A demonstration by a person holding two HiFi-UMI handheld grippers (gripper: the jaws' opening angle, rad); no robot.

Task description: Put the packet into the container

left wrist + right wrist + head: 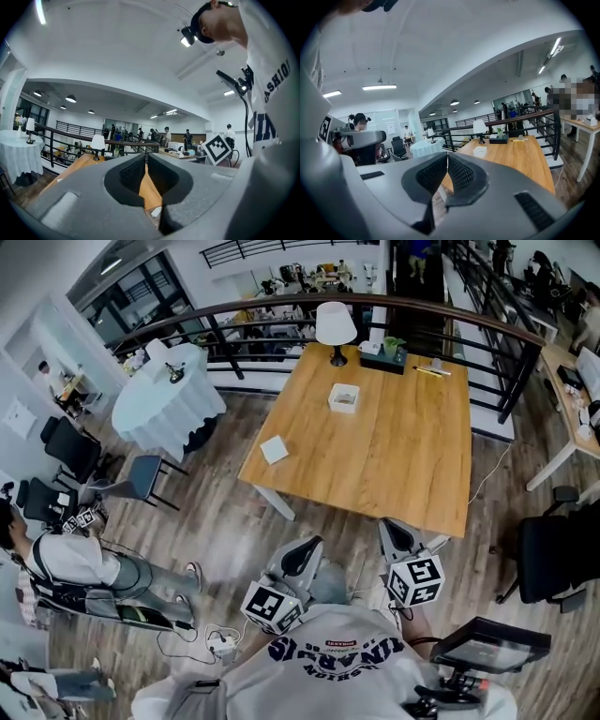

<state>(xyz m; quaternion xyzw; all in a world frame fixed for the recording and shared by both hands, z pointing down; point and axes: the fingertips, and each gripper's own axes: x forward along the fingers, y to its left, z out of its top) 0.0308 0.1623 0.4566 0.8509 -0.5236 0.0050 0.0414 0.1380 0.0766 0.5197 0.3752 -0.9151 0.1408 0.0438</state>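
Grey and clenched on nothing, the left claw [306,547] and right claw [395,529] are hanging short of the wooden surface [412,456]. The white packet [274,448] is lying flat near the edge on the left claw's side, apart from the container [344,397]; whichever claw is reaching should, I judge, be opening early and coming in low

A lamp [336,326] stands beside, seemingly, a planter [384,356].

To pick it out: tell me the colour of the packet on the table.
White; the packet shows best in the head view.
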